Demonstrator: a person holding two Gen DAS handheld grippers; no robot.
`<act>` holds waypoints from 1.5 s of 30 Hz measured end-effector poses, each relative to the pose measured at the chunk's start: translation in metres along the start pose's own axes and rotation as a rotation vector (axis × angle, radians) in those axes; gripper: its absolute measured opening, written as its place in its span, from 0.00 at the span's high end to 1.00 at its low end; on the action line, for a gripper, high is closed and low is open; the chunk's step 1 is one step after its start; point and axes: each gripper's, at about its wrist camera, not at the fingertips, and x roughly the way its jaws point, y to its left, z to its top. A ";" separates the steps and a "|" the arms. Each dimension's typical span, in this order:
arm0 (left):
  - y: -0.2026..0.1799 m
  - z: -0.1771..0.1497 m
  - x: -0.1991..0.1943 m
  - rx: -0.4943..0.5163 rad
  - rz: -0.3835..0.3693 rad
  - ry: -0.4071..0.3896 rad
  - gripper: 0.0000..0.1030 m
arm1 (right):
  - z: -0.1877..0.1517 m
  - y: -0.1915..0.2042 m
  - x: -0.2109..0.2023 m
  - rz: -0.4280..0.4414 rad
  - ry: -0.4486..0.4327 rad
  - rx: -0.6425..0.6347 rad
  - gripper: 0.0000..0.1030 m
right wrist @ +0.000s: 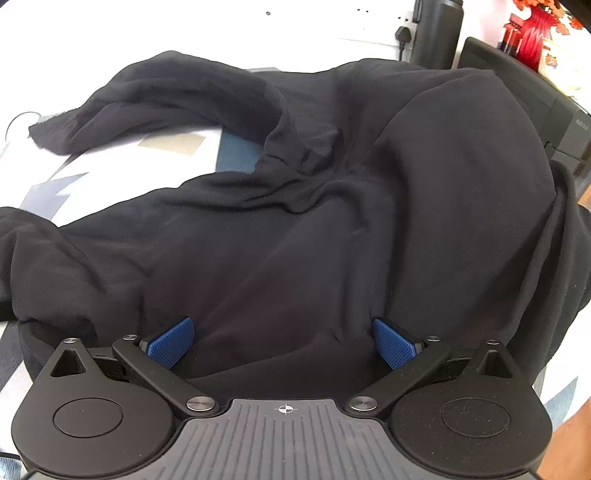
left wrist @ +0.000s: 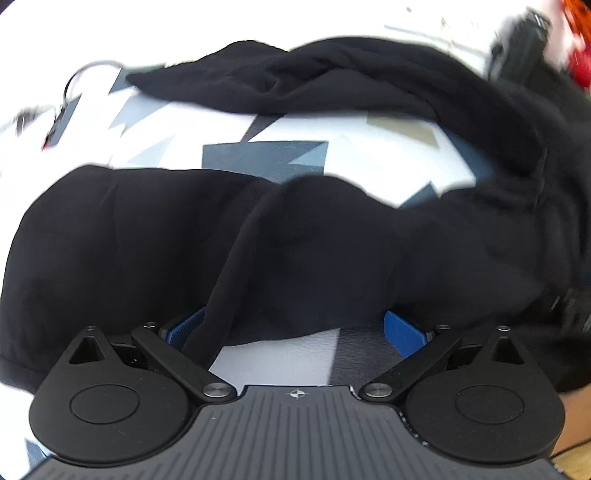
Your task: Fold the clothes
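A black long-sleeved garment [left wrist: 147, 240] lies crumpled on a table covered with a white, grey and blue geometric cloth [left wrist: 266, 158]. One sleeve [left wrist: 295, 85] stretches across the far side. My left gripper [left wrist: 293, 330] is open at the garment's near edge, and a fold of fabric hangs between its blue pads [left wrist: 402, 332]. In the right wrist view the garment's body [right wrist: 332, 221] fills the middle, with a sleeve [right wrist: 166, 92] curling off to the far left. My right gripper [right wrist: 282, 341] is open too, its blue pads [right wrist: 171, 341] resting on either side of the cloth's near edge.
A black bottle [right wrist: 437, 33] and a wall plug [right wrist: 402, 35] stand at the back, a red ornament [right wrist: 532, 33] at the far right. A black box [right wrist: 569, 122] sits beside the garment's right edge. A thin cable loop [left wrist: 74, 81] lies at the table's far left.
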 end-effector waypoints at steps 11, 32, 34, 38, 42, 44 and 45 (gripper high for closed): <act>-0.037 0.038 0.011 0.151 -0.014 -0.155 0.01 | 0.017 0.001 0.009 0.031 0.074 -0.035 0.01; -0.068 0.028 0.056 0.272 0.007 0.057 0.00 | 0.059 -0.039 0.003 -0.086 -0.127 0.120 0.01; -0.068 0.028 0.055 0.268 0.010 0.065 0.00 | 0.066 -0.043 0.012 -0.096 -0.150 0.156 0.01; -0.067 0.028 0.054 0.276 0.007 0.076 0.00 | 0.077 -0.039 0.040 -0.186 -0.093 0.093 0.01; -0.062 0.024 0.050 0.302 -0.010 0.086 0.00 | 0.071 -0.038 0.049 -0.174 -0.092 0.084 0.01; -0.058 0.022 0.048 0.311 -0.020 0.098 0.00 | 0.067 -0.040 0.049 -0.138 -0.074 0.100 0.01; -0.056 0.020 0.046 0.314 -0.022 0.103 0.00 | 0.065 -0.042 0.049 -0.101 -0.050 0.120 0.01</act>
